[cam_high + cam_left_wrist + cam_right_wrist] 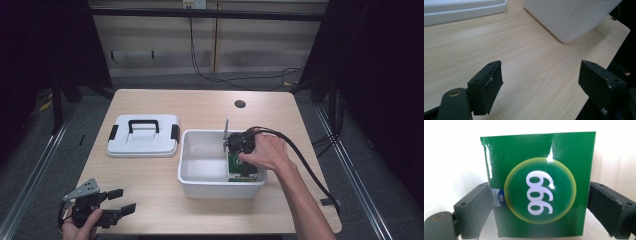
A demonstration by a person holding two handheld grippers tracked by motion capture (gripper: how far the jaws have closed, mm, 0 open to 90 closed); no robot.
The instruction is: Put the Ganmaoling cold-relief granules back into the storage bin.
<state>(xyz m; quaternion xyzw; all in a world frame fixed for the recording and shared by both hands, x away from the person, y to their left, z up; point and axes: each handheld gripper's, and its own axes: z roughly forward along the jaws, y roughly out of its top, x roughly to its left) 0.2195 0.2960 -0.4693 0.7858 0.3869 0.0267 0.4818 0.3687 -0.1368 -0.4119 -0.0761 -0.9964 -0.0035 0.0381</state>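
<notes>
A glossy green box (539, 187) printed with a white "999" in a yellow-ringed circle stands inside the white bin (200, 134), against its right side (239, 169). My right gripper (540, 205) reaches down into the bin (241, 150), one jaw pressed on each side of the box. My left gripper (124, 200) is held in a hand just above the table's front left corner. Its jaws are spread wide, with bare wood between them (540, 80).
A white lid (143, 142) with a black handle and black clips lies flat left of the bin, and its edge (461, 10) shows in the left gripper view. The bin's outer wall (571, 17) is ahead of the left gripper. A round cable hole (240, 104) sits at the table's back.
</notes>
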